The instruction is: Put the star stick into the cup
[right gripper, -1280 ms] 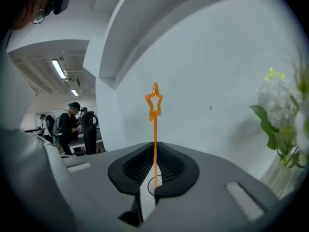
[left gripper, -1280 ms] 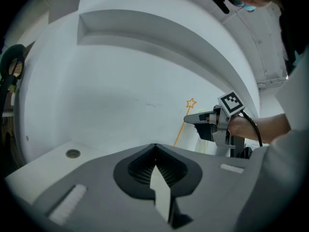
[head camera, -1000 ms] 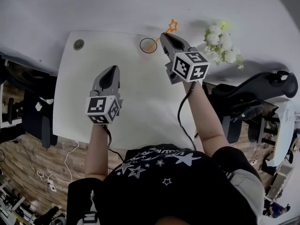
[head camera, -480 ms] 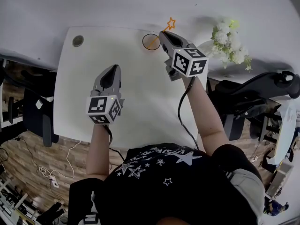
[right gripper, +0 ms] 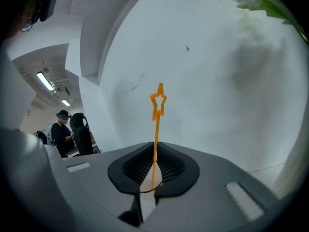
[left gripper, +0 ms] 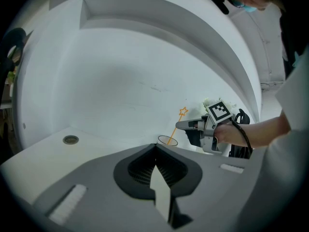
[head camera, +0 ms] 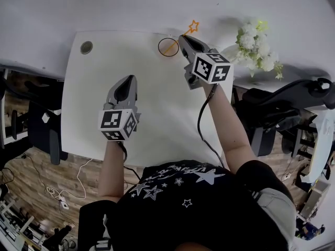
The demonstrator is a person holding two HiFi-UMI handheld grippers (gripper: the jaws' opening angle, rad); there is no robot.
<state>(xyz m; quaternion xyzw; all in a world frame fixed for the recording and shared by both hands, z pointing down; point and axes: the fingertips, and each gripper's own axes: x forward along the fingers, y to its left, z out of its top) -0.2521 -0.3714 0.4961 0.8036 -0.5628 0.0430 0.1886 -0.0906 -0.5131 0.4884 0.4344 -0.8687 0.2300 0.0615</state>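
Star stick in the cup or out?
In: lower end of the orange star-topped stick sits inside the clear round cup, leaning; right gripper shut on it.

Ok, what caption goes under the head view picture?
The right hand-held gripper holds the orange star stick, its lower end inside the cup, while the left hand-held gripper is shut and empty.

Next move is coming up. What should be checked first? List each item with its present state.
1. Right gripper shut on stick: ok.
2. Stick's lower end inside the rim of the cup: ok.
3. Cup upright on table: ok.
4. Left gripper shut, empty, apart from cup: ok.
5. Stick end resting on cup bottom: cannot tell.
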